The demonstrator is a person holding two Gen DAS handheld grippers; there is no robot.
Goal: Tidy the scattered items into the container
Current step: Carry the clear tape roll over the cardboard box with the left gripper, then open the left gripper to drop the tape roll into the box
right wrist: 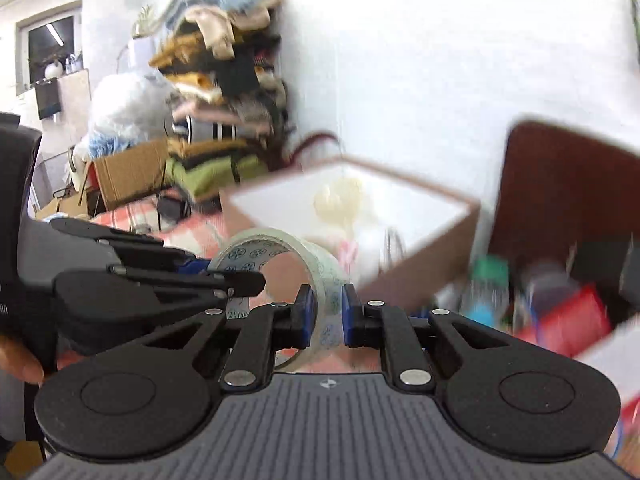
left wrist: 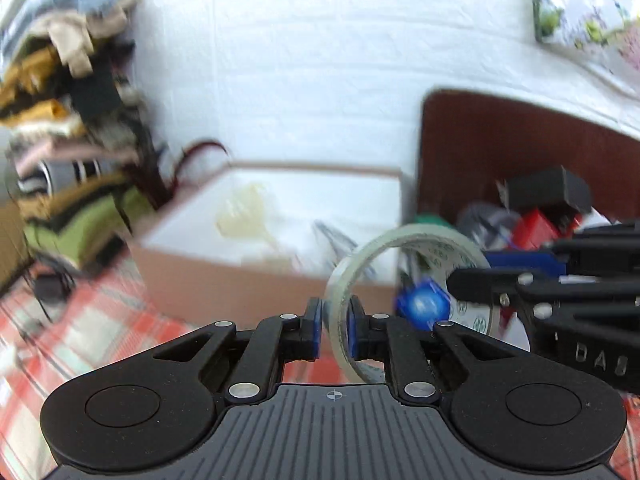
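Jointly held, one tape roll (left wrist: 404, 280) (two grippers), two boxes

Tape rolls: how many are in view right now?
1. The tape roll is held off the table, pinched by both the left gripper and right gripper. Others may be hidden in the boxes.

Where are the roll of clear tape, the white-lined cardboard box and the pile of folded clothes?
roll of clear tape (left wrist: 400, 242), left wrist view, upper curve of the ring.
white-lined cardboard box (right wrist: 452, 240), right wrist view, brown outer wall near its right corner.
pile of folded clothes (right wrist: 224, 64), right wrist view, middle of the stack.
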